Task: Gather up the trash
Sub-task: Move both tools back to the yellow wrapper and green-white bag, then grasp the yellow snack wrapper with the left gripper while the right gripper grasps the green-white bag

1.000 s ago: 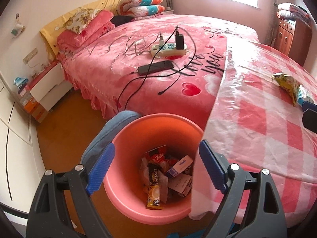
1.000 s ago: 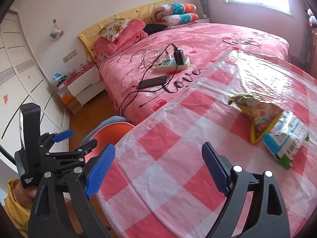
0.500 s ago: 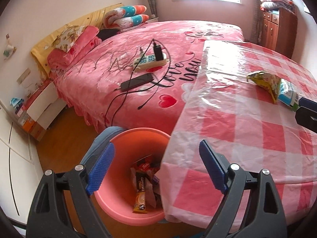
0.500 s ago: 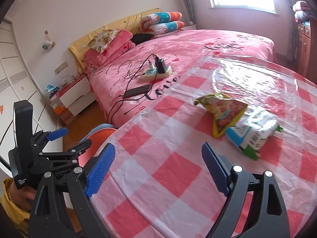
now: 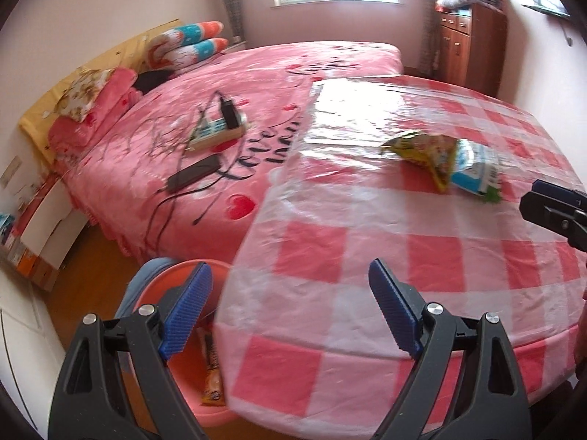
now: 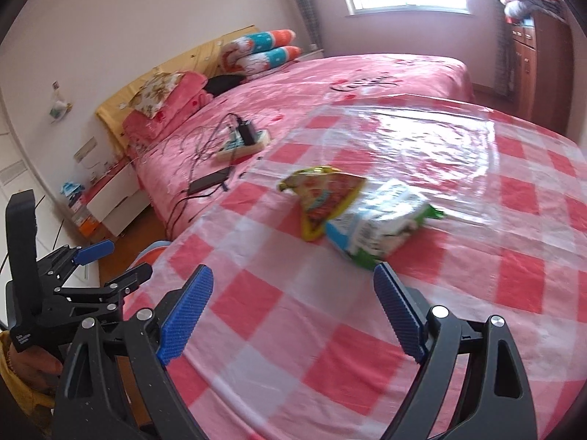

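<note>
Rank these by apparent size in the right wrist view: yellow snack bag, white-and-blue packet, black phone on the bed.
1-2. White-and-blue packet and yellow snack bag: look alike, and they overlap, so unranked.
3. Black phone: smallest, though it lies farther from the camera.

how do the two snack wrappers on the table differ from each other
The yellow wrapper is roughly triangular with red print; the white wrapper is more oblong, with blue and green ends. The yellow wrapper lies nearer the bed, the white wrapper nearer the right gripper. Both lie crumpled, touching, on the checked tablecloth.
</note>
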A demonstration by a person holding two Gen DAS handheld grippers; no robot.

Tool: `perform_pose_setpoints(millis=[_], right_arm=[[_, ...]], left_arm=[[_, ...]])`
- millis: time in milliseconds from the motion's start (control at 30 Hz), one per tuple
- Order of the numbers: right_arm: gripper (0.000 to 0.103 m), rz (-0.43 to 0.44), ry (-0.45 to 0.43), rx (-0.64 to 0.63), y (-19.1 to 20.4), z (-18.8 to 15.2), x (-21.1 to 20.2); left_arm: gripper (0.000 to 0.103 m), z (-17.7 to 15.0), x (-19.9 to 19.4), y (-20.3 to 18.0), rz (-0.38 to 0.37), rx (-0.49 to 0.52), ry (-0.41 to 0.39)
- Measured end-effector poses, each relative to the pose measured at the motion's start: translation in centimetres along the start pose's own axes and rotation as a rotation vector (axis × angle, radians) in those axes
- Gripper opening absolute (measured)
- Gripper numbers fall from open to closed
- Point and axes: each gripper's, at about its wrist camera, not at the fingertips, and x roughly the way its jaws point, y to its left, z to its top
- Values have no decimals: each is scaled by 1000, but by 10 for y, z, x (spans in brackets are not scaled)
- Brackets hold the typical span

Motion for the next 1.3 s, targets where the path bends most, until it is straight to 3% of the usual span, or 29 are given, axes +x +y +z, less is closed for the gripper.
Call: perform_pose_setpoints(millis=[267, 467, 667, 933, 1300], right_arm=[[88, -52, 12, 66, -44, 0, -3], [88, 12, 11, 172, -69, 9, 0], [88, 59, 31, 225, -76, 15, 12], [88, 61, 40, 213, -73, 25, 29], [85, 55, 54, 201, -74, 33, 47]], left_arm=[[87, 21, 9, -28, -185, -21, 20], [87, 47, 28, -46, -379, -114, 72], [87, 77, 61, -62, -501, -213, 134], [87, 104, 109, -68, -574, -342, 220], [77, 120, 149, -76, -579, -373, 278]])
